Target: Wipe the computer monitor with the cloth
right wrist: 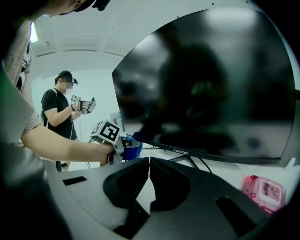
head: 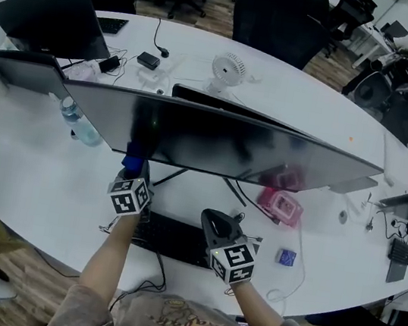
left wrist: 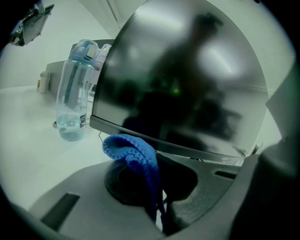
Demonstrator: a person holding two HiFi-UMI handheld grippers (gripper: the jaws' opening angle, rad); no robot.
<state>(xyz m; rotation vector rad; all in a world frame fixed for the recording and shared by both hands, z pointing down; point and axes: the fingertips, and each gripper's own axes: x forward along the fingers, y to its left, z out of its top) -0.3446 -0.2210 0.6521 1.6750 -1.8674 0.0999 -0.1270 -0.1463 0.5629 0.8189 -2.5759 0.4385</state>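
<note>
jaws of the left gripper (left wrist: 158,208) are closed down on a blue knitted cloth (left wrist: 133,157), which bunches up out of them in a fold and rises to the lower edge of the computer monitor (left wrist: 187,79); whether the cloth presses on the bezel cannot be told. from the head view this gripper sits low at the left part of the wide curved screen, the blue cloth showing just above its marker cube. jaws of the right gripper (right wrist: 149,161) are together at their tips with nothing between them; it is held back from the monitor, above the black keyboard (head: 173,238) that lies under the screen. the monitor stands on a long white table (head: 26,169) in an office, its screen dark. on the table a pink gadget (head: 280,206) lies near the stand on the right, a small white fan (head: 226,68) stands behind the monitor, and a second dark screen (head: 54,19) sits far left. dark chairs (head: 277,16) stand beyond the table, and another person (right wrist: 58,110) holding grippers stands off in the room. a clear water bottle (left wrist: 75,93) stands upright just left of the monitor, with what looks like a little water at its bottom.
</note>
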